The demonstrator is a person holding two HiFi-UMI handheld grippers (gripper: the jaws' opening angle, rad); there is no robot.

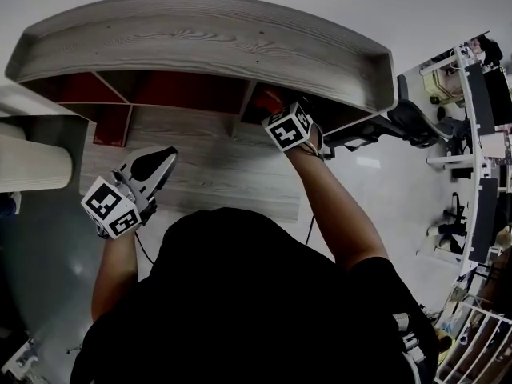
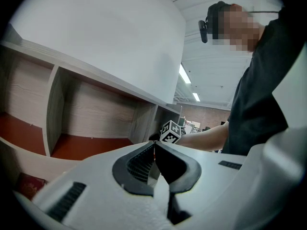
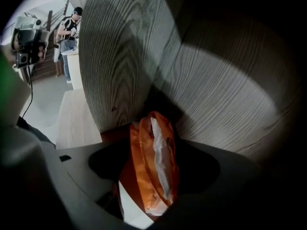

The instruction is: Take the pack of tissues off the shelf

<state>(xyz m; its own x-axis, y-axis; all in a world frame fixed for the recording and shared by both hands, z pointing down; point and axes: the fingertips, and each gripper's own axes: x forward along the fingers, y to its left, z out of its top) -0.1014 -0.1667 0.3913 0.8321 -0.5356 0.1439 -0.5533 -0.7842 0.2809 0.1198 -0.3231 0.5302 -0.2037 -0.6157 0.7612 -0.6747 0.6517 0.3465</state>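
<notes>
The pack of tissues (image 3: 154, 164), in an orange wrapper with a white strip, stands on edge in a dark compartment of the wood-grain shelf (image 1: 208, 38). My right gripper (image 3: 153, 178) is open around it, one jaw on each side, with dark gaps beside the pack. In the head view the right gripper (image 1: 276, 106) reaches into the shelf's right compartment, where a bit of orange (image 1: 268, 98) shows. My left gripper (image 1: 164, 162) hangs over the desk at the left, shut with nothing in it; its fingertips (image 2: 154, 146) meet.
The shelf has red-floored compartments (image 2: 91, 145) split by upright dividers (image 2: 53, 109). It stands on a pale wooden desk (image 1: 216, 170). A white cylinder (image 1: 32, 166) lies at the left, a dark chair (image 1: 408, 122) and racks (image 1: 480, 134) at the right. A person (image 3: 69, 30) stands far off.
</notes>
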